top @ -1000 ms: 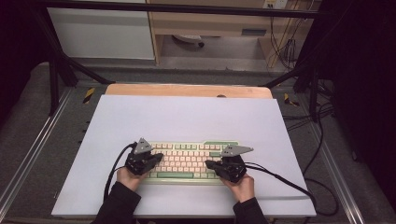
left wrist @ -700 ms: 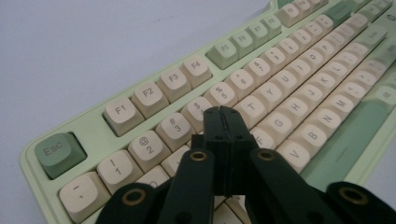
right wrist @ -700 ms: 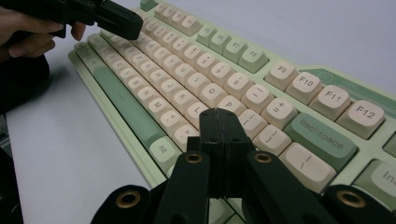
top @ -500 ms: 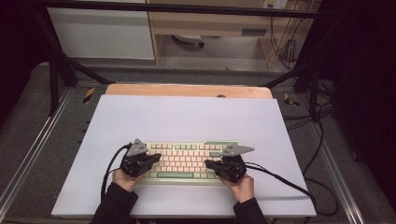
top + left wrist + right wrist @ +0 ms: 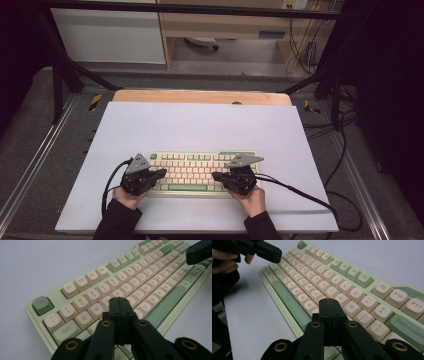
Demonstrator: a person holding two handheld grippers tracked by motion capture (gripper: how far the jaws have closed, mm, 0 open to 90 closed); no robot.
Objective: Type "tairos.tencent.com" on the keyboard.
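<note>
A pale green keyboard (image 5: 200, 171) with cream keys lies on the white table top (image 5: 200, 125), near its front edge. My left gripper (image 5: 162, 173) hovers over the keyboard's left end, jaws shut with nothing between them. In the left gripper view its closed tips (image 5: 119, 300) hang just above the keyboard (image 5: 140, 280), near the W and E keys. My right gripper (image 5: 216, 176) is over the right half, also shut and empty. In the right gripper view its tips (image 5: 329, 301) sit above the keyboard (image 5: 317, 272), near the L and P keys. The two grippers point toward each other.
A wooden strip (image 5: 200, 96) runs along the table's back edge. Black cables (image 5: 300, 192) trail from both grippers over the front of the table. Metal frame rails (image 5: 30, 165) flank the table. Bare white surface lies behind the keyboard.
My left gripper has drifted a little to the left along the keyboard. The right gripper has stayed where it was. Both stay shut.
</note>
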